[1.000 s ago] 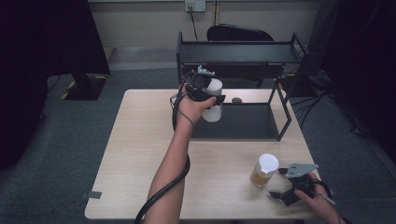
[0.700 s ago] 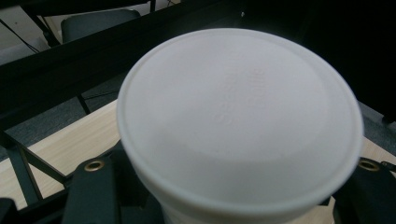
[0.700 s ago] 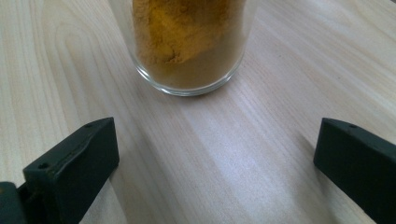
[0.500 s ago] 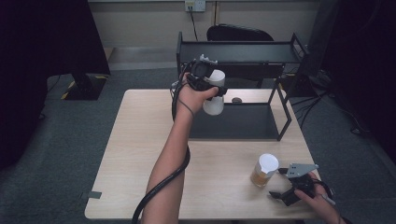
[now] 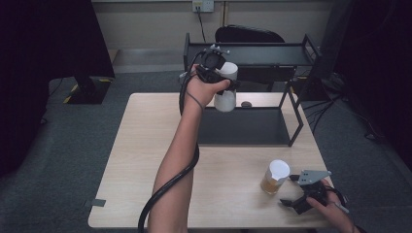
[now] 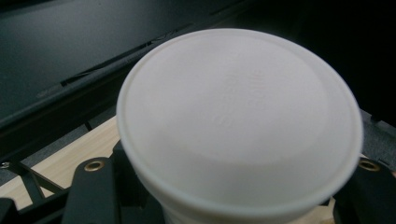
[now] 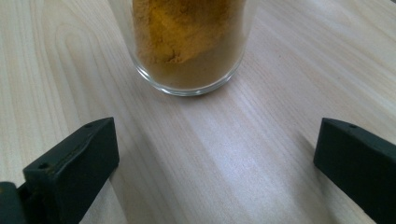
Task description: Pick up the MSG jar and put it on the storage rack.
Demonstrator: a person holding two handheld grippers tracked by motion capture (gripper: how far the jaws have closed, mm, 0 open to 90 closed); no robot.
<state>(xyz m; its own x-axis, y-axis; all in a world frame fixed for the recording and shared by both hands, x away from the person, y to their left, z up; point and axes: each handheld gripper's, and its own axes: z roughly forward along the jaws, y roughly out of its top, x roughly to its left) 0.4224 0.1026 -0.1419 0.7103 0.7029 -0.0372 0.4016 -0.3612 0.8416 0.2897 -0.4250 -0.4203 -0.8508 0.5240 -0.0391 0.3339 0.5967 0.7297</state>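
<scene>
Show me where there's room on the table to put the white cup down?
The widest bare patch of the wooden table is its left half, beside the black shelf rack. The rack's top shelf also looks bare. It is tighter at the near right corner, where the glass jar of orange powder stands before the right hand-held gripper. The white cup hangs in the left hand-held gripper.

Light wooden table [image 5: 145,160] on grey carpet floor [image 5: 58,145], black metal shelf rack [image 5: 252,53] at its far edge, beige wall [image 5: 145,19] with power outlet [image 5: 202,6], dark curtains [image 5: 43,48] at the sides.
</scene>
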